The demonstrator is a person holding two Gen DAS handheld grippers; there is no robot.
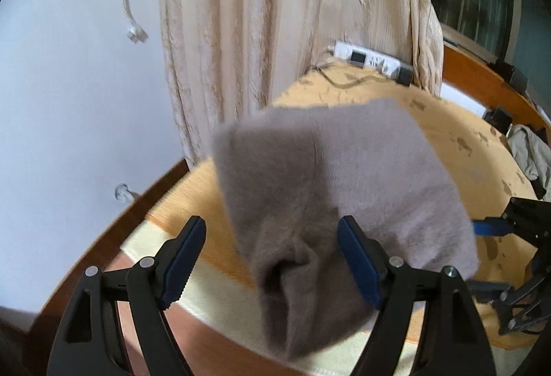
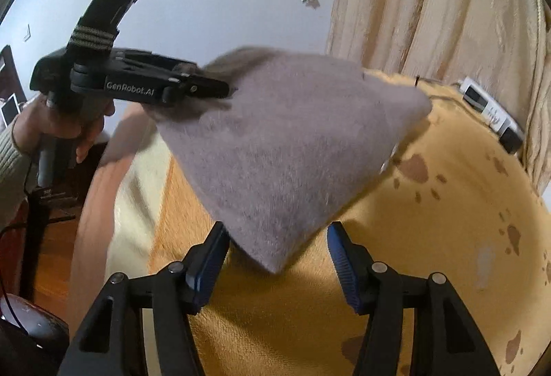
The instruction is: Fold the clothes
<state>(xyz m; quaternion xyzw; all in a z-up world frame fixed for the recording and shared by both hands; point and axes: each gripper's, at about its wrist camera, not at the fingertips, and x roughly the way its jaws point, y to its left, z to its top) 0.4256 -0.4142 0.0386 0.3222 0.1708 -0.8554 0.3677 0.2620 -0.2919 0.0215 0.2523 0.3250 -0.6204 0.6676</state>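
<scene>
A grey fuzzy garment (image 1: 344,169) hangs blurred above the yellow tablecloth (image 1: 465,141). In the left wrist view its bunched end drops between the fingers of my left gripper (image 1: 272,258). It lies against the right pad, and a strip of table shows beside the left pad, so the jaws stand open. In the right wrist view the garment (image 2: 292,152) spreads flat, one end at the tip of the left gripper (image 2: 220,88). Its near corner sits between the fingers of my right gripper (image 2: 277,255), which is open; the cloth brushes the left pad only.
A cream curtain (image 1: 275,31) hangs behind the table. A white power strip (image 1: 372,60) with a cable lies at the far edge. Another pale garment (image 1: 523,148) sits at the right. A person's hand (image 2: 69,128) holds the left gripper's handle. The table's wooden rim (image 1: 103,238) runs at the left.
</scene>
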